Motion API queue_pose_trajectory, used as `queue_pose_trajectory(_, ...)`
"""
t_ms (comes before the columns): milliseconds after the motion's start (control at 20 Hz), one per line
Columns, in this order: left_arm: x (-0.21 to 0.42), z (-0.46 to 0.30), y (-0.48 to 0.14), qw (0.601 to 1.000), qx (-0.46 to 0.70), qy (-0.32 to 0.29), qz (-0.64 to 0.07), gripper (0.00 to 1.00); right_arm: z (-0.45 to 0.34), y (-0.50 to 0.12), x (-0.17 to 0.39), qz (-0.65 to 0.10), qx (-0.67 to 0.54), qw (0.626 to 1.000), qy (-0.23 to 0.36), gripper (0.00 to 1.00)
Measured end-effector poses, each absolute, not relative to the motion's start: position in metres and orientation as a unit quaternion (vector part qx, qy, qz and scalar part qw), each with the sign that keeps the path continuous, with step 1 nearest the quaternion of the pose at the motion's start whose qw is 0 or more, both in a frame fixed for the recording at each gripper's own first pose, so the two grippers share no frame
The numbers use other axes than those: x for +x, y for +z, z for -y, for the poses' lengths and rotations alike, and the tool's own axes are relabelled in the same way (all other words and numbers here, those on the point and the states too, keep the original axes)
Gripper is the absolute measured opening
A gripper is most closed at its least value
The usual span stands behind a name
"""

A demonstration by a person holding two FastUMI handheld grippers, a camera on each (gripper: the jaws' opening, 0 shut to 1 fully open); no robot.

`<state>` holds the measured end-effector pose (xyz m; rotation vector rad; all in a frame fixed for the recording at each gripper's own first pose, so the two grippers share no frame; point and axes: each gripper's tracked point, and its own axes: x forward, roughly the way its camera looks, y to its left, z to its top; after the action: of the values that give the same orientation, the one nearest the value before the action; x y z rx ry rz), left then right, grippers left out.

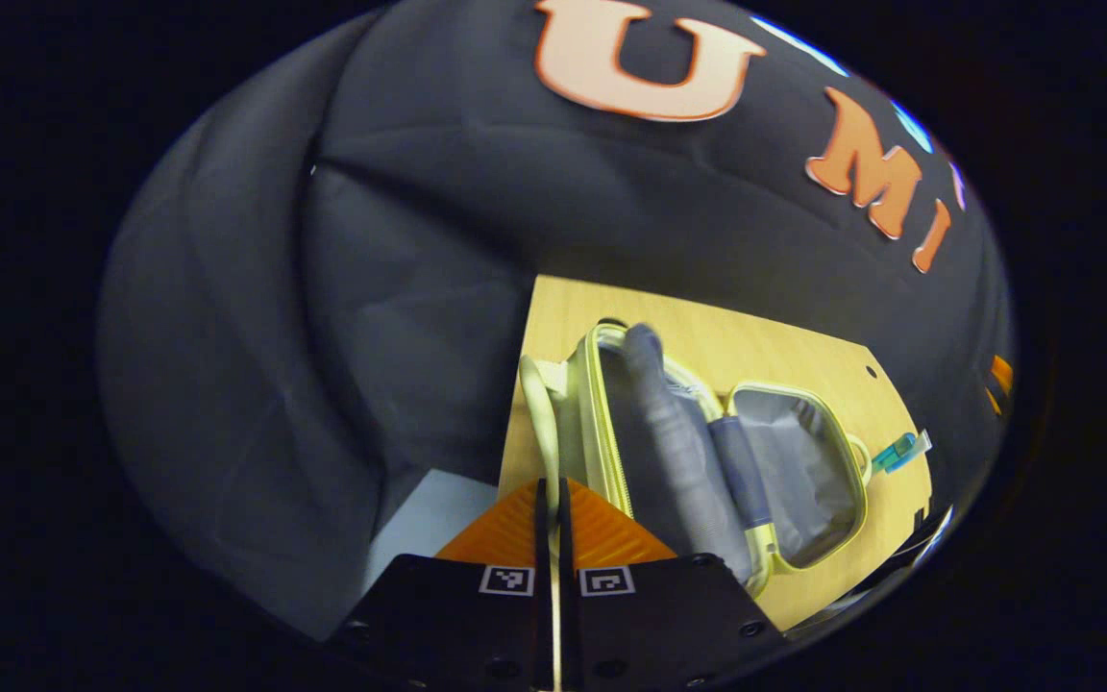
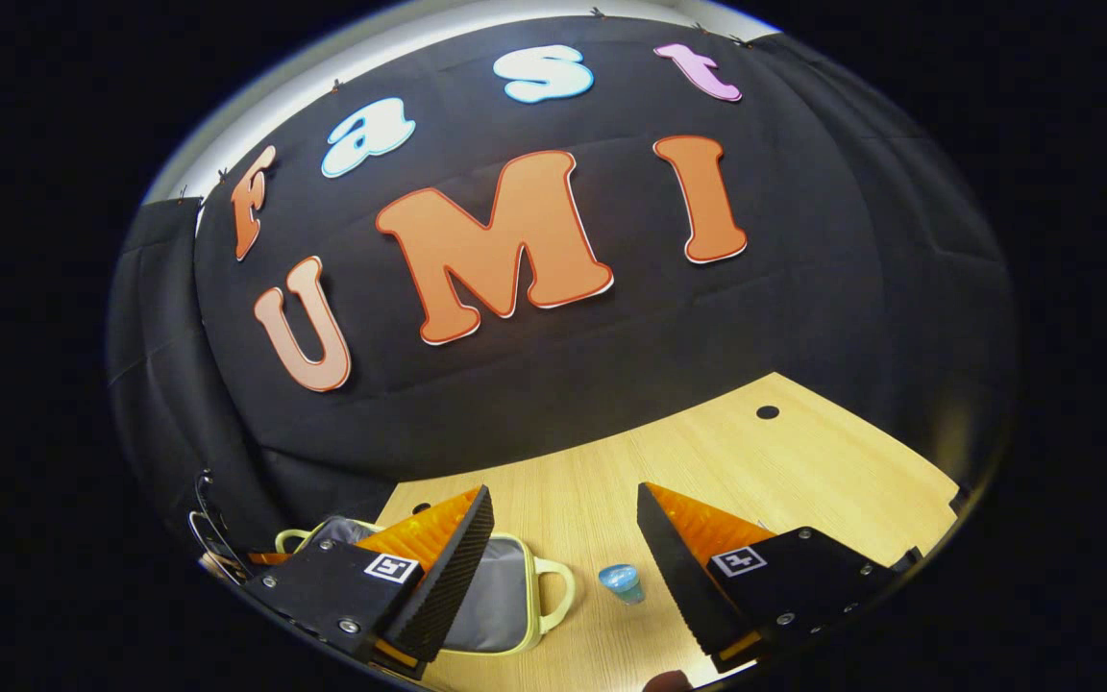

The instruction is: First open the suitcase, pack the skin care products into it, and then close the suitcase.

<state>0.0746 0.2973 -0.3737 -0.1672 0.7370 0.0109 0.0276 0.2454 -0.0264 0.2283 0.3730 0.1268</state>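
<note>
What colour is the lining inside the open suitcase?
Grey; the suitcase has a pale yellow-green shell. The left gripper view shows it best.

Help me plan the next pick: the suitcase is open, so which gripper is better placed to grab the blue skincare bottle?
Right. The right gripper has open jaws framing the blue bottle beside the open suitcase. The left gripper is shut, farther off.

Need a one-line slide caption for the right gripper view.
Open right gripper hovers above the skincare tube beside the opened suitcase.
</note>
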Motion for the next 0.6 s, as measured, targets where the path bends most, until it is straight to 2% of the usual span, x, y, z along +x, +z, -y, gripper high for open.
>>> queue_pose_trajectory(200, 0.058, -0.312, -0.434, 0.906, -0.143, 0.011, -0.399, 0.02, -0.254, -0.03, 0.028, -0.194, 0.108, 0.973, 0.062, 0.95)
queue_pose_trajectory(350, 0.054, -0.318, -0.453, 0.907, -0.137, 0.023, -0.398, 0.02, -0.253, -0.041, 0.027, -0.211, 0.106, 0.97, 0.057, 0.95)
queue_pose_trajectory(400, 0.053, -0.326, -0.462, 0.905, -0.115, 0.033, -0.408, 0.14, -0.253, -0.041, 0.026, -0.212, 0.103, 0.97, 0.056, 0.95)
queue_pose_trajectory(500, 0.043, -0.332, -0.459, 0.902, -0.085, 0.035, -0.422, 0.51, -0.249, -0.044, 0.026, -0.213, 0.094, 0.971, 0.053, 0.95)
queue_pose_trajectory(550, 0.045, -0.339, -0.455, 0.904, -0.064, 0.052, -0.419, 0.51, -0.247, -0.048, 0.024, -0.216, 0.09, 0.971, 0.051, 0.95)
queue_pose_trajectory(600, 0.045, -0.348, -0.453, 0.907, -0.043, 0.069, -0.414, 0.58, -0.244, -0.049, 0.024, -0.217, 0.089, 0.971, 0.049, 0.95)
